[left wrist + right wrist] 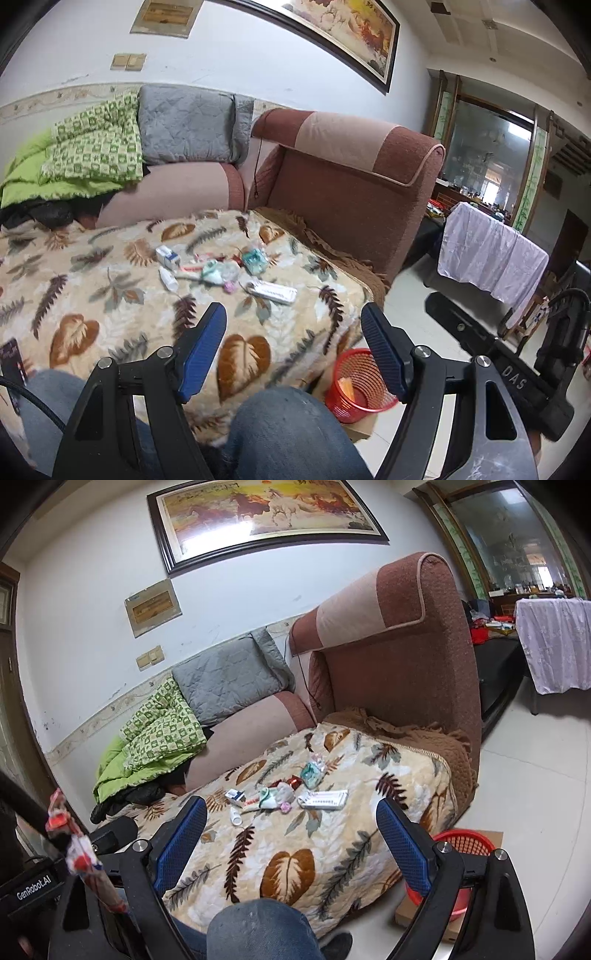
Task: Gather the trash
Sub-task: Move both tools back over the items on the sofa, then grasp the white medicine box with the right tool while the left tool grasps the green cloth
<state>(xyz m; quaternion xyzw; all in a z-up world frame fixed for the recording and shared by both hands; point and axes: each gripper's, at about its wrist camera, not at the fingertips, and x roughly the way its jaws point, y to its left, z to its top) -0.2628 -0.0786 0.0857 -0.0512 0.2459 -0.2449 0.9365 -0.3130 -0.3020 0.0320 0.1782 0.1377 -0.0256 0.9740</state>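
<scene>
A small heap of trash (221, 271) lies on the leaf-patterned blanket (110, 295): a white box (168, 256), a little white bottle (168, 278), a teal packet (255, 260), a long white packet (275, 291) and crumpled plastic. My left gripper (295, 347) hovers open in front of the heap, holding nothing. In the right wrist view the same heap (288, 794) lies ahead, with the white box (235, 796), teal packet (311, 771) and long white packet (325, 799). My right gripper (291, 843) is open and empty too. The red mesh basket (358, 384) (465, 845) stands on the floor at the blanket's right corner.
The brown sofa arm (351, 173) rises behind the blanket, with a grey cushion (188, 125) and green quilt (92, 147) at the back left. A person's jeans-clad knee (288, 424) is under the grippers. A red and white wrapper (74, 853) hangs close at the left.
</scene>
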